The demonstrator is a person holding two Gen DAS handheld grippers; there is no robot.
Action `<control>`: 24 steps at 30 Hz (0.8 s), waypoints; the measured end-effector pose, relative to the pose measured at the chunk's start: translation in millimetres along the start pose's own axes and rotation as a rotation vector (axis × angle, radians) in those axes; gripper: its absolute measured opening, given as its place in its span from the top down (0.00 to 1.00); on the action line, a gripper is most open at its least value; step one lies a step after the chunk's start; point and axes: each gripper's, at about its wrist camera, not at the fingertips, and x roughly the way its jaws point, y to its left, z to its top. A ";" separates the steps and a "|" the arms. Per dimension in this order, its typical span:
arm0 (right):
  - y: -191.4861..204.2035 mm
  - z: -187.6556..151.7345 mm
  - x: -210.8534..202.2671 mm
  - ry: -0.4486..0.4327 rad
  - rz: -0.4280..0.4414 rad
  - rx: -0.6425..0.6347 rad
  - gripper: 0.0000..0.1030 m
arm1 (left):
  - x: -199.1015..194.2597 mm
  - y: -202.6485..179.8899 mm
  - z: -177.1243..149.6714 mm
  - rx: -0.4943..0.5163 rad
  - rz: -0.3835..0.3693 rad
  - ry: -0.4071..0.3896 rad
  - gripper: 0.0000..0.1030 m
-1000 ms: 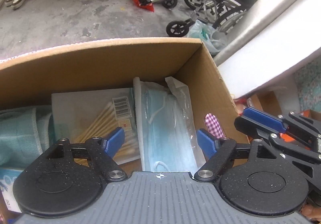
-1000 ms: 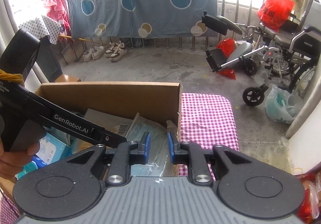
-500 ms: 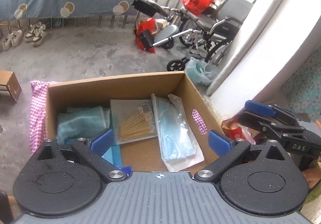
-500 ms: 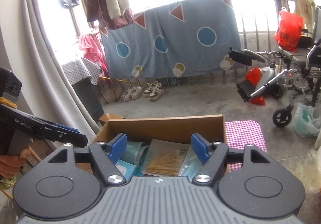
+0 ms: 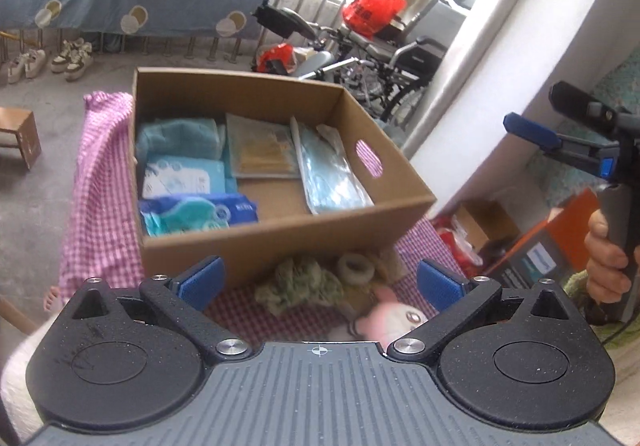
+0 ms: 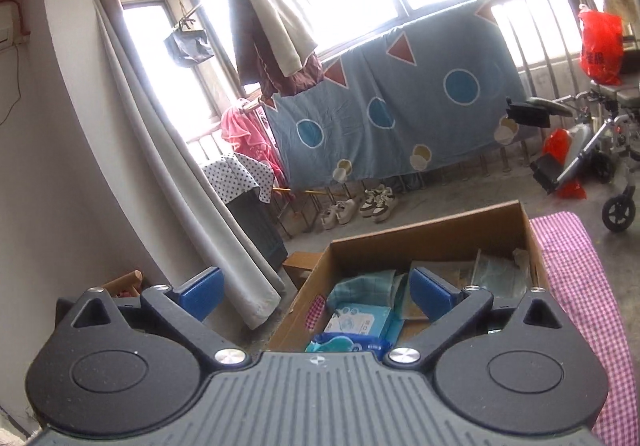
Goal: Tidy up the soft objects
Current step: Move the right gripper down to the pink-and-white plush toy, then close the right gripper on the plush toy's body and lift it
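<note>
Two grippers are empty: the left gripper (image 5: 318, 280) has its jaws spread wide at lower centre, the right gripper (image 6: 316, 292) has jaws opening on nothing. Mid-frame, the brown cardboard box (image 5: 280, 242) holds blue packets; a green fuzzy scrunchie (image 5: 300, 286) lies on pink checked cloth (image 5: 100, 206) below it.

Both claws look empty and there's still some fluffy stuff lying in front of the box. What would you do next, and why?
Probably lower the left gripper onto the green fluffy bundle lying on the checked cloth just in front of the cardboard box. Its jaws stand wide and empty with the bundle right ahead between them. The right gripper, jaws opening and empty, points over the box.
</note>
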 end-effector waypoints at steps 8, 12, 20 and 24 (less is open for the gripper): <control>-47.9 -81.2 -10.2 0.143 -0.171 0.222 0.00 | 65.7 -33.4 -52.0 0.173 -0.126 0.236 0.01; -76.3 -126.0 -5.8 0.224 -0.267 0.346 0.00 | 91.9 -53.4 -70.6 0.254 -0.211 0.340 0.01; -96.1 -172.5 17.6 0.356 -0.291 0.406 0.02 | 128.7 -78.6 -80.2 0.362 -0.206 0.412 0.03; -99.8 -175.9 23.7 0.373 -0.263 0.412 0.07 | 141.1 -82.7 -79.9 0.363 -0.201 0.445 0.03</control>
